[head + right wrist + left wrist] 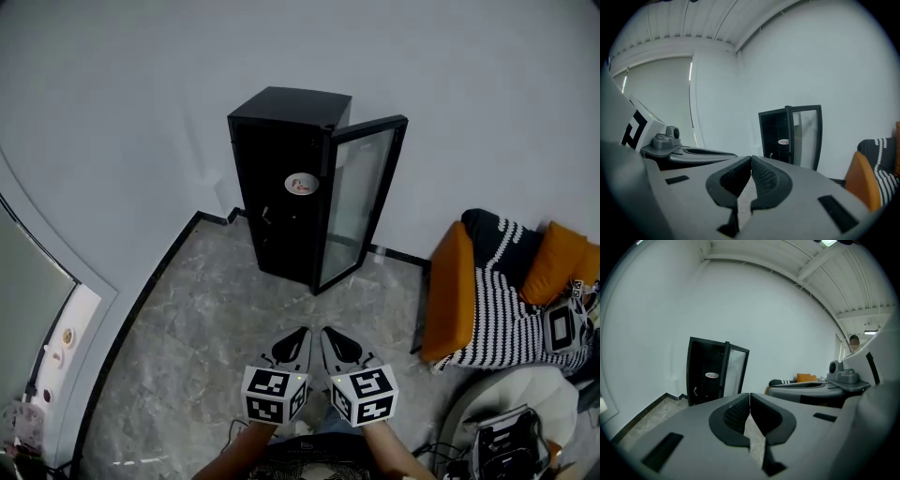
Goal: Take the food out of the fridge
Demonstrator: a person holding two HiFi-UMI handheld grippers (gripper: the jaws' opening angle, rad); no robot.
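We find the fridge (281, 122) against the wall, glass door (361, 202) open, with a pale round package (301, 185) (presumably the food) on a shelf inside. The left gripper (749, 398) and right gripper (751, 160) are both clenched empty, well short of it; we advise releasing one before reaching in, clear of the door

The black fridge (281, 178), glass door (361, 202) open, stands well beyond left tongs (302, 334) and right tongs (328, 334).
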